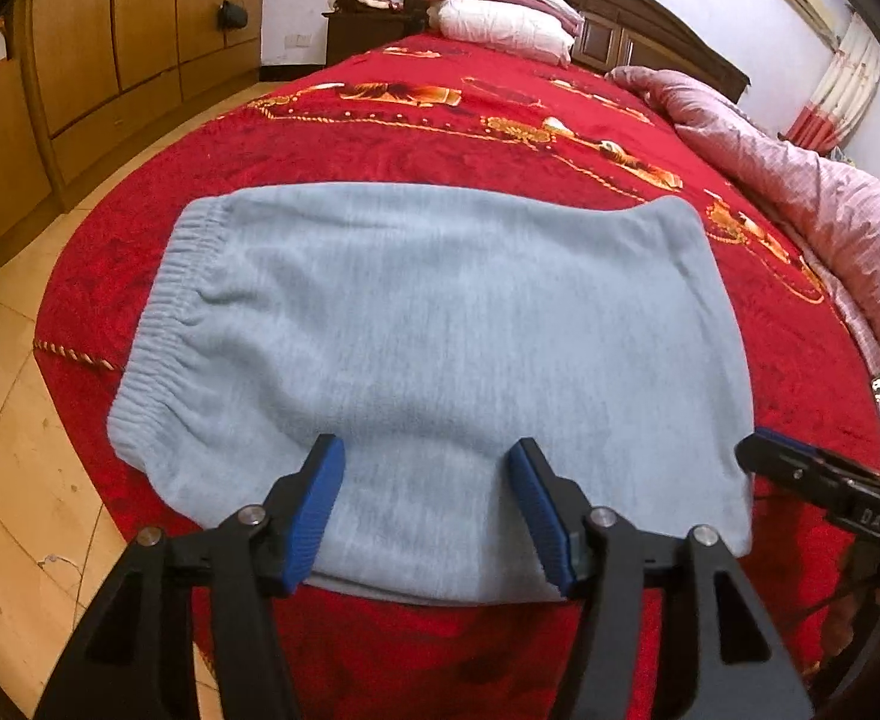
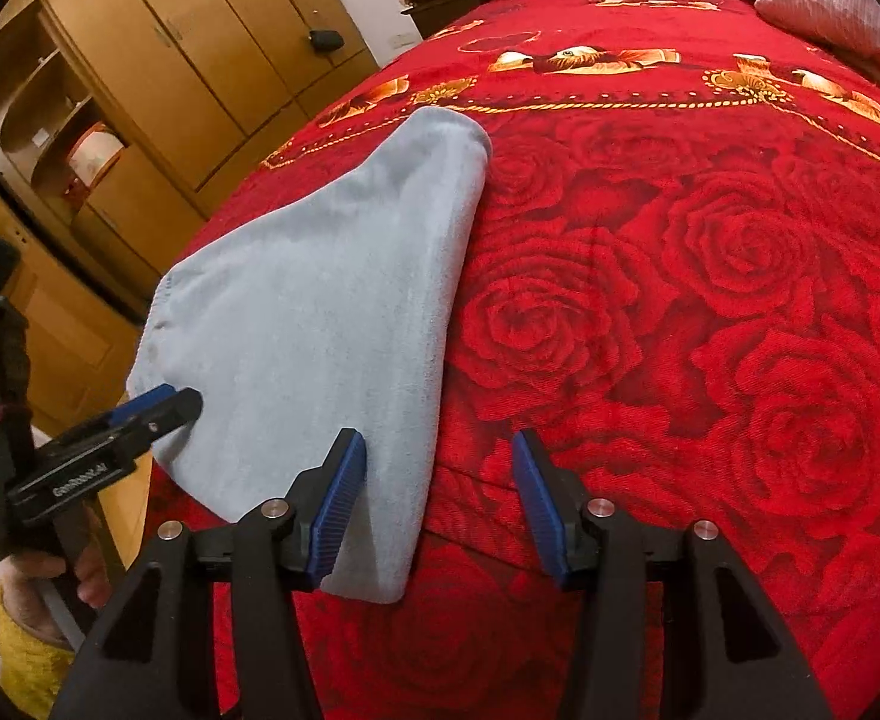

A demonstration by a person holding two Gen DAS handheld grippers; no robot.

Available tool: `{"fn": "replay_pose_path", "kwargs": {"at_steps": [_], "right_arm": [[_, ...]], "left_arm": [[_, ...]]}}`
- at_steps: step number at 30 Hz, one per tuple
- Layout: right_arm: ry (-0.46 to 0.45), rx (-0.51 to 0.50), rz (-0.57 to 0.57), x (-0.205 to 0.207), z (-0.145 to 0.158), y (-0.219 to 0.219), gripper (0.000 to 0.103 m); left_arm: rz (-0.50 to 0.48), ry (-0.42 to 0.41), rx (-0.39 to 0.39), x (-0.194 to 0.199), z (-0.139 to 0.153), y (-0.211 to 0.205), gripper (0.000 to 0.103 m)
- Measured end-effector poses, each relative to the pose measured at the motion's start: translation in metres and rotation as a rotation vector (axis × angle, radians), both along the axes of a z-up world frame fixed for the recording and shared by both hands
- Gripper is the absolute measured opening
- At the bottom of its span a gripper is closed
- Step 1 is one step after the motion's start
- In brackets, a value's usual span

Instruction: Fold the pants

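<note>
Left wrist view: left hand-held gripper (image 1: 426,465) hovers over the near edge of the pants (image 1: 440,348), blue pads spread wide with nothing between them. The pants are pale blue and lie folded into a compact, roughly rectangular bundle, flat on the red bedspread (image 1: 380,138) near the foot of the bed. Elastic waistband (image 1: 167,312) gathers along the bundle's left side; the near edge sits close to the drop of the mattress. Right hand-held gripper (image 1: 757,450) enters from the right edge of this view, its tip at the bundle's near right corner; from this angle I cannot tell its jaw state. Right wrist view: right hand-held gripper (image 2: 437,459) is released, fingers apart. Its left pad (image 2: 338,510) overlaps the right-hand fold of the pants (image 2: 320,312), while its right pad is over bare bedspread (image 2: 679,300) with its rose pattern. The left hand-held gripper (image 2: 164,402) shows at the left of this view, over the near left part of the bundle, with the person's hand (image 2: 89,576) wrapped around its handle below. Background: white pillows (image 1: 499,18) stacked at the dark headboard (image 1: 619,6), pink quilt (image 1: 799,180) bunched along the right side of the bed, wooden wardrobe (image 1: 110,48) along the left wall.
</note>
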State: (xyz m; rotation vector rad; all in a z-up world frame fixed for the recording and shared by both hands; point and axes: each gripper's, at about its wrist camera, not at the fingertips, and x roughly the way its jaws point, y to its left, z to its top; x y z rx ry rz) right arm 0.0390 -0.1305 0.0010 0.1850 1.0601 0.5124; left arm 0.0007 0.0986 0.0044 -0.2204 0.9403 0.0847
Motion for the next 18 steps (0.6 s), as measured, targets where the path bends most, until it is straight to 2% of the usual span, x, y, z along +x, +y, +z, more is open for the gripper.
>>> {"fn": "replay_pose_path", "kwargs": {"at_steps": [11,18], "right_arm": [[-0.003,-0.010,-0.018,-0.004,0.008,-0.007,0.053],[0.035,0.033,-0.035,-0.002,0.001,-0.008,0.056]], "left_arm": [[0.000,-0.002,-0.006,-0.002,-0.001,0.003,0.066],[-0.003,-0.009,-0.006,-0.005,-0.001,0.004,0.068]]}}
